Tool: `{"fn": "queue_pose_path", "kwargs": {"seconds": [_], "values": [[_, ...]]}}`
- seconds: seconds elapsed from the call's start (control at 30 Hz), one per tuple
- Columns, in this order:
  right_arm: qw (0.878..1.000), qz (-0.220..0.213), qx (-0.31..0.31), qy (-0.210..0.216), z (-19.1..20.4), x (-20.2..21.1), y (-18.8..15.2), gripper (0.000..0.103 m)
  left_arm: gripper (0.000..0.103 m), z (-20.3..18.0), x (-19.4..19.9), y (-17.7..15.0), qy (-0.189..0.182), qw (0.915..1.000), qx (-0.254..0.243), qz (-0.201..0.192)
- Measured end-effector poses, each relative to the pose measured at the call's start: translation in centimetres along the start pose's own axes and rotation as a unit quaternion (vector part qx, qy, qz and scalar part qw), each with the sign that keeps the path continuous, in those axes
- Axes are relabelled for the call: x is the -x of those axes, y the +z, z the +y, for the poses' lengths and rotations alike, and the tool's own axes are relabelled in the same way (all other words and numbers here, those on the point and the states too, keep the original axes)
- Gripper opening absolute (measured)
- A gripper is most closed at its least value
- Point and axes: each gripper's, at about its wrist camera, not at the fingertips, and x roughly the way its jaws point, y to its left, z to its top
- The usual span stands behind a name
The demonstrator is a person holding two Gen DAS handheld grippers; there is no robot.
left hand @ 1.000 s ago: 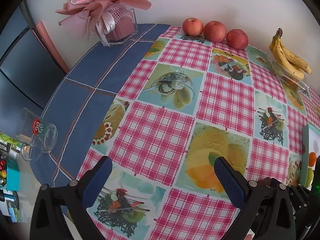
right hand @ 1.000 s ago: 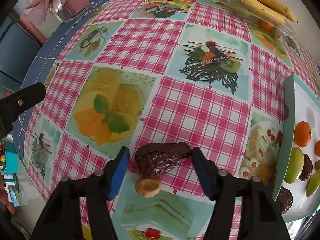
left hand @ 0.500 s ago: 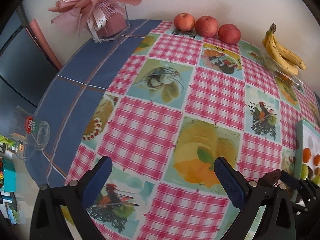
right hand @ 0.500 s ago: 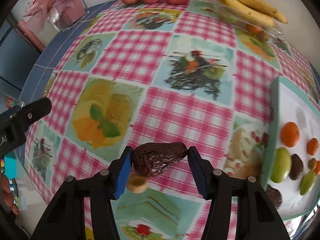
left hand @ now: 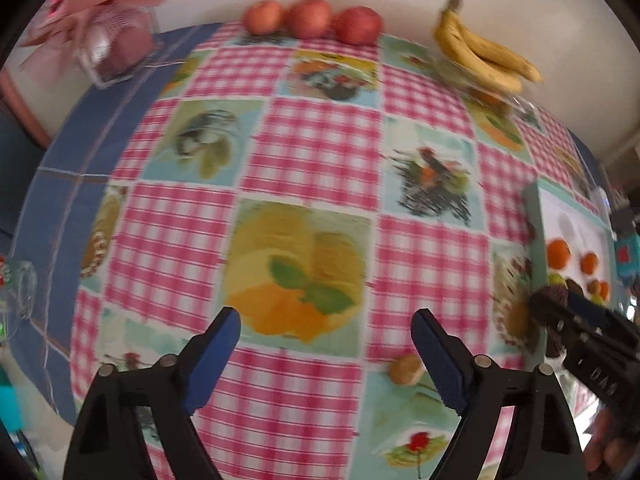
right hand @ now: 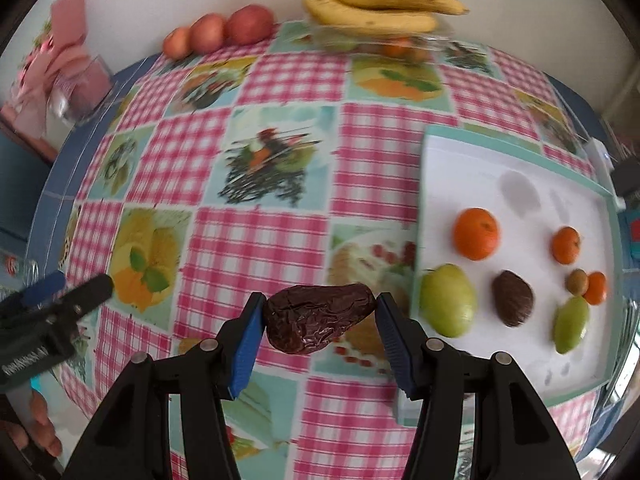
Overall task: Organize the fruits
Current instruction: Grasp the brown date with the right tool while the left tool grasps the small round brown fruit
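My right gripper [right hand: 320, 320] is shut on a dark brown wrinkled fruit [right hand: 316, 318] and holds it above the tablecloth, just left of the white tray [right hand: 500, 148] with a teal rim. On the tray lie oranges [right hand: 476, 234], green fruits [right hand: 448, 306] and another dark fruit [right hand: 512, 298]. My left gripper [left hand: 326, 332] hangs over the checked cloth with its jaws closing and nothing between them. A small tan round fruit [left hand: 404, 370] lies on the cloth beside its right finger. The right gripper [left hand: 560, 312] shows at that view's right edge.
Three red apples [left hand: 312, 18] and a bunch of bananas [right hand: 376, 8] on a clear container line the far wall. A pink flower box [left hand: 116, 48] stands at the back left. A glass [left hand: 20, 296] sits near the table's left edge.
The right gripper has risen and moved right toward the tray with the dark fruit. The left gripper has moved right across the table, its jaws have narrowed, and the tan fruit has come into its view.
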Motion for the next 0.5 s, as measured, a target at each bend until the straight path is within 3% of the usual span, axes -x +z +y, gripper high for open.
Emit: {"fn": "queue_pose_path", "kwargs": {"seconds": [0.13, 0.33, 0.5], "values": [[1.000, -0.009, -0.015, 0.002, -1.0, 0.6, 0.1, 0.058, 0.078, -2.3, -0.8, -0.6, -0.040, 0.9985, -0.030, 0.021], [1.000, -0.009, -0.021, 0.005, -1.7, 1.2, -0.2, 0.058, 0.069, -4.5, -2.6, -1.5, -0.044, 0.9955, -0.060, 0.058], [1.000, -0.012, -0.020, 0.009, -1.8, 1.4, -0.3, 0.058, 0.050, -4.9, -4.1, -2.2, -0.043, 0.9935, -0.064, 0.084]]}}
